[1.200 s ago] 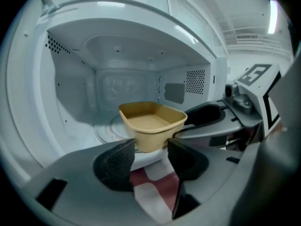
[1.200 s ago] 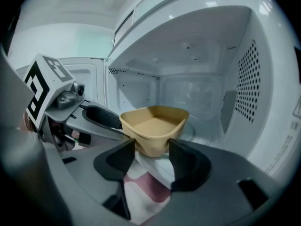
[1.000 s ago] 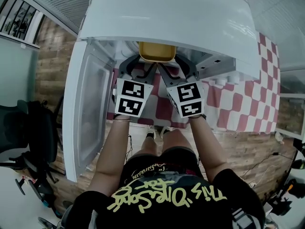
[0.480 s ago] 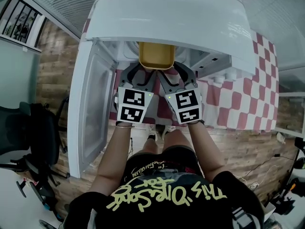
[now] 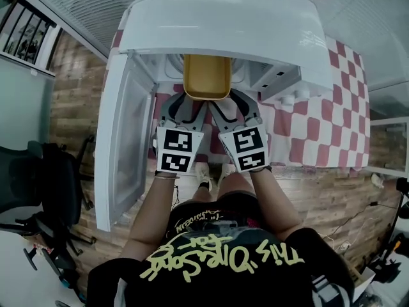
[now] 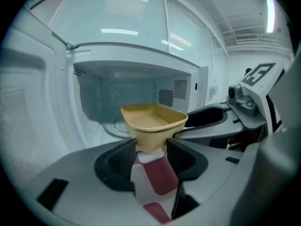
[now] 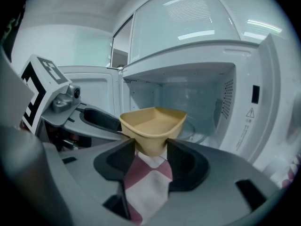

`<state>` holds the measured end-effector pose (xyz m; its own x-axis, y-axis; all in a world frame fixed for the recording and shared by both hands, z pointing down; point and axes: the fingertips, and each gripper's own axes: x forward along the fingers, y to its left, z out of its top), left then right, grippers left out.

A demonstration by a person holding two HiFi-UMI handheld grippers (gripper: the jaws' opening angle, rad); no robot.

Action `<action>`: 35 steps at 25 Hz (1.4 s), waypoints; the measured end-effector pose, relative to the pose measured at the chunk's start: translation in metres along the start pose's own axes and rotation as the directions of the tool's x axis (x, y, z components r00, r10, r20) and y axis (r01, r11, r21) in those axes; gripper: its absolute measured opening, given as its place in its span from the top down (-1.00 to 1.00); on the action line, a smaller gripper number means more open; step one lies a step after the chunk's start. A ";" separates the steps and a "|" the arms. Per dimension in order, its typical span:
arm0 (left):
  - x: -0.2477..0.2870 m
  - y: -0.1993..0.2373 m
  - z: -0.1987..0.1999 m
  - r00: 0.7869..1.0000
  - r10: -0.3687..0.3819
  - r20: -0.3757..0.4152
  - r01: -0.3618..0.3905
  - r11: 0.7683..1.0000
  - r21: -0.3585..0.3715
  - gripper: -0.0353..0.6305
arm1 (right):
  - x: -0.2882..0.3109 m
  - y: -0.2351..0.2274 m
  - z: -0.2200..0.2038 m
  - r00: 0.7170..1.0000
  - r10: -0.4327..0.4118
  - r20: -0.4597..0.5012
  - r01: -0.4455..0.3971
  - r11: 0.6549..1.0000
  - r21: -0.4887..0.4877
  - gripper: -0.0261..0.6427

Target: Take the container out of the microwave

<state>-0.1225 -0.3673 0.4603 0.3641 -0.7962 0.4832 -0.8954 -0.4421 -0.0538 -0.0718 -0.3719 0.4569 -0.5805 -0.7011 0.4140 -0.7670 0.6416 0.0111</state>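
Step in hand: drawing out.
- Left gripper (image 5: 186, 105) and right gripper (image 5: 231, 105): jaws of each nearly closed, pinching near end of yellow container (image 5: 206, 77) side by side.
- Container held level, empty, at mouth of microwave (image 5: 223, 31). Turntable (image 6: 113, 128) behind it, door (image 5: 121, 146) swung wide at left.
- Next, as I judge: pull straight back, both grips level, clear opening, then lower onto checked cloth (image 5: 313, 133).

I see the container (image 5: 206, 77) at the mouth of the microwave (image 5: 223, 18), whose door (image 5: 121, 146) stands open to the left. The left gripper (image 5: 189, 101) has its jaws around the near left corner, and the right gripper (image 5: 223, 101) is just beside it on the near right corner. The turntable (image 6: 114, 126) is behind the container, and the tabletop (image 5: 319, 133) is below.
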 end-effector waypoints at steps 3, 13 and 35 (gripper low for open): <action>-0.008 -0.003 -0.001 1.000 -0.001 0.008 0.001 1.000 -0.005 0.27 | -0.007 0.005 0.000 1.000 -0.002 0.002 0.002 1.000 -0.001 0.28; -0.028 -0.020 0.002 0.999 -0.036 0.029 0.036 0.999 0.000 0.27 | -0.033 0.013 0.000 0.999 -0.028 0.023 0.028 0.999 0.019 0.28; -0.058 -0.044 -0.006 0.997 -0.065 0.033 0.064 0.997 0.035 0.26 | -0.068 0.033 -0.010 0.999 -0.036 0.036 0.035 0.999 0.033 0.28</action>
<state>-0.1055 -0.2993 0.4403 0.4296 -0.7788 0.4570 -0.8608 -0.5061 -0.0533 -0.0548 -0.3003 0.4381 -0.5621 -0.7345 0.3803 -0.7954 0.6061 -0.0049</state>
